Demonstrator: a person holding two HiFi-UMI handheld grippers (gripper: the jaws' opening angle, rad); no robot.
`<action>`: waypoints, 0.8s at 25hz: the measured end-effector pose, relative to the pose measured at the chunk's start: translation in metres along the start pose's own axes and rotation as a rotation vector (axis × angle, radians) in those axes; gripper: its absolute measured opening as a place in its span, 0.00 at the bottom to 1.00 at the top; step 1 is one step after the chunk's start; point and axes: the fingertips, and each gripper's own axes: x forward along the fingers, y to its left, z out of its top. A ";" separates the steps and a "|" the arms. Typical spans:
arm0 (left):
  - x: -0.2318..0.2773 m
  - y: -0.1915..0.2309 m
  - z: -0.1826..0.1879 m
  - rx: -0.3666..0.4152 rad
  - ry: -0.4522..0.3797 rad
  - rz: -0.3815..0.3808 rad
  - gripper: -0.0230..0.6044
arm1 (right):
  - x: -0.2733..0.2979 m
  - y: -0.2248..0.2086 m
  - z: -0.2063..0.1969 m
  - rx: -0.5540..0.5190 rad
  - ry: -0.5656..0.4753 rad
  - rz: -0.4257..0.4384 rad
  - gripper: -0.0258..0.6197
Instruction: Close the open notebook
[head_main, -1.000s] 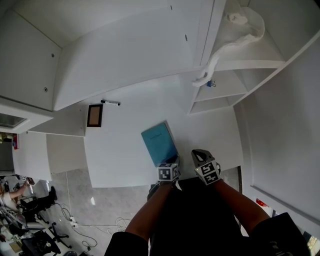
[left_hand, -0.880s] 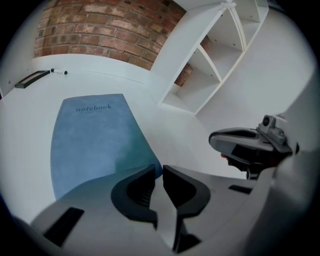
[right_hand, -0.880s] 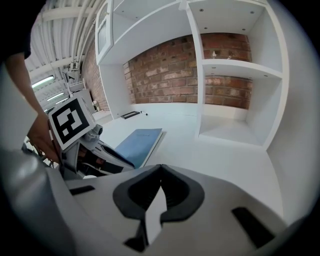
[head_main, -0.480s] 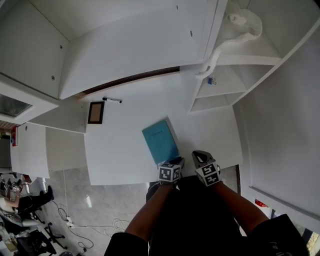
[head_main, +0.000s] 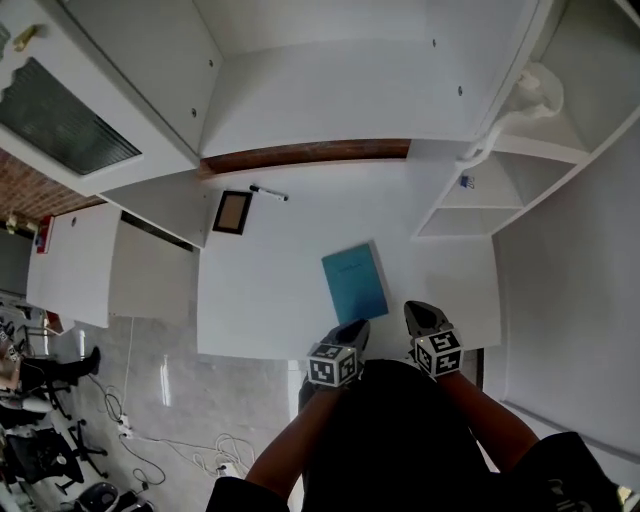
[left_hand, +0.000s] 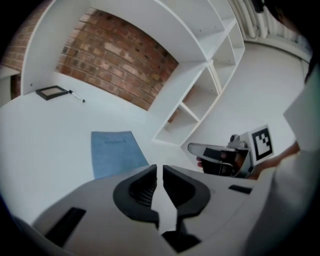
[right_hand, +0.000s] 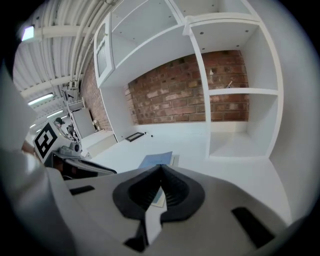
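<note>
Blue notebook (head_main: 355, 282) lies flat, cover up, on desk (head_main: 250, 310). Left gripper (head_main: 352, 332) fingers a slit apart, empty; right gripper (head_main: 421, 312) fingers together, empty. Closing looks done; next move: only withdrawal.

Cover of notebook (left_hand: 116, 155): one short line of dark print near the top edge; looks like "notebook", too blurred to confirm.
Left hand-held gripper (head_main: 353, 331), marker cube (head_main: 333, 366): black-and-white square markers, no letters or digits.
Right hand-held gripper (head_main: 419, 311), marker cube (head_main: 441, 353): same kind of markers.
</note>
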 end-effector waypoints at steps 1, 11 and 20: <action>-0.015 0.005 0.011 -0.023 -0.044 0.012 0.09 | 0.001 0.005 0.010 0.005 -0.013 0.002 0.04; -0.182 0.051 0.120 0.050 -0.359 0.149 0.06 | 0.004 0.112 0.132 -0.082 -0.133 0.073 0.04; -0.290 0.097 0.177 0.146 -0.528 0.252 0.05 | 0.011 0.179 0.192 -0.109 -0.200 0.075 0.04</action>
